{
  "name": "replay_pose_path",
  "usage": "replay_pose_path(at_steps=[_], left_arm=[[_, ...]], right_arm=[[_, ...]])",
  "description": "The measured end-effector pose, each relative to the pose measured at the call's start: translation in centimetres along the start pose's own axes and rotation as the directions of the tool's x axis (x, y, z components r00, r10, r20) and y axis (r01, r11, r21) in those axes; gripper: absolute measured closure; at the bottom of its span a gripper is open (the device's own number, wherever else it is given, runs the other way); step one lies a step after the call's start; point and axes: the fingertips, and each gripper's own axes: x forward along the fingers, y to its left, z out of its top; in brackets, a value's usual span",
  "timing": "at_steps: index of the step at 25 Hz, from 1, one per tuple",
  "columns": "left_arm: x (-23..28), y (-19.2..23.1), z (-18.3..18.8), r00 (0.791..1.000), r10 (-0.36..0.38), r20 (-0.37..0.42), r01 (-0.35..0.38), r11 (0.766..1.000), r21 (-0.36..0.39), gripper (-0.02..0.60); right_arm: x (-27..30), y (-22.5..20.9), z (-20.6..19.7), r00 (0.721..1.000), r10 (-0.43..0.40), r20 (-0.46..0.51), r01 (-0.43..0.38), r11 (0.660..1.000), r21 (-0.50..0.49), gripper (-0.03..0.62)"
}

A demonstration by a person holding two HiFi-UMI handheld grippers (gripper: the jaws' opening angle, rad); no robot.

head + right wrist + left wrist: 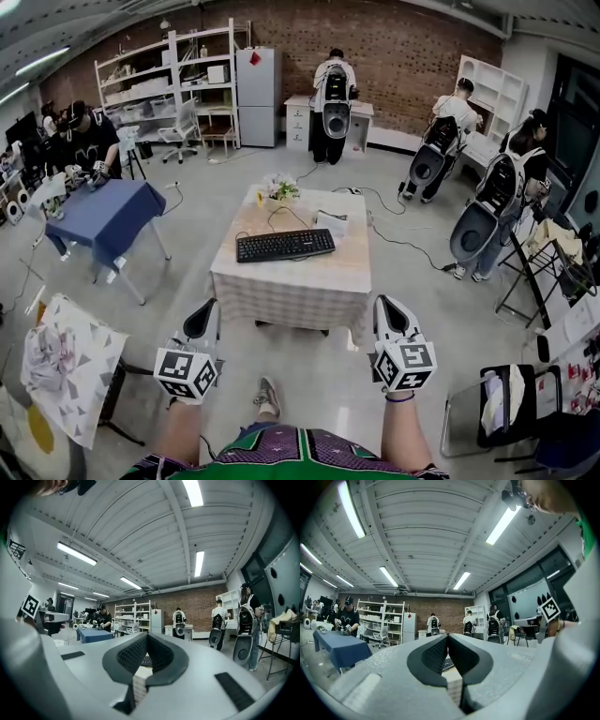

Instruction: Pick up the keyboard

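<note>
Only keyboard sliver visible, past closed left claw

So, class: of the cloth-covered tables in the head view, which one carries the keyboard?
The central table with the pale checked cloth; the black keyboard lies on it. The table at left wears a plain blue cloth.

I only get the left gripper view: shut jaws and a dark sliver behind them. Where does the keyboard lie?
Observer: The black keyboard lies flat near the middle of the square table with the pale checked cloth, its long side facing you.
Operator: Anything else on that table?
Observer: A small potted plant with white flowers at the far edge, apart from the keyboard.
Operator: And the right gripper?
Observer: The right gripper is shut and empty, short of the table's near edge.
</note>
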Motion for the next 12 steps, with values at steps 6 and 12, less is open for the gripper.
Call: replay_pose_path(at_steps=[6, 12], left_arm=[[0.5, 0.2, -0.5, 1.000, -0.010, -0.011, 0.010, 1.000, -0.004, 0.565], [1.5, -1.0, -1.8, 0.995, -0.082, -0.057, 0.086, 0.995, 0.060, 0.563]], right_arm=[[0.8, 0.4, -0.5, 1.000, 0.018, -0.013, -0.018, 1.000, 0.011, 0.592], [2.2, 0.4, -1.0, 0.999, 0.028, -0.032, -0.028, 0.999, 0.016, 0.592]])
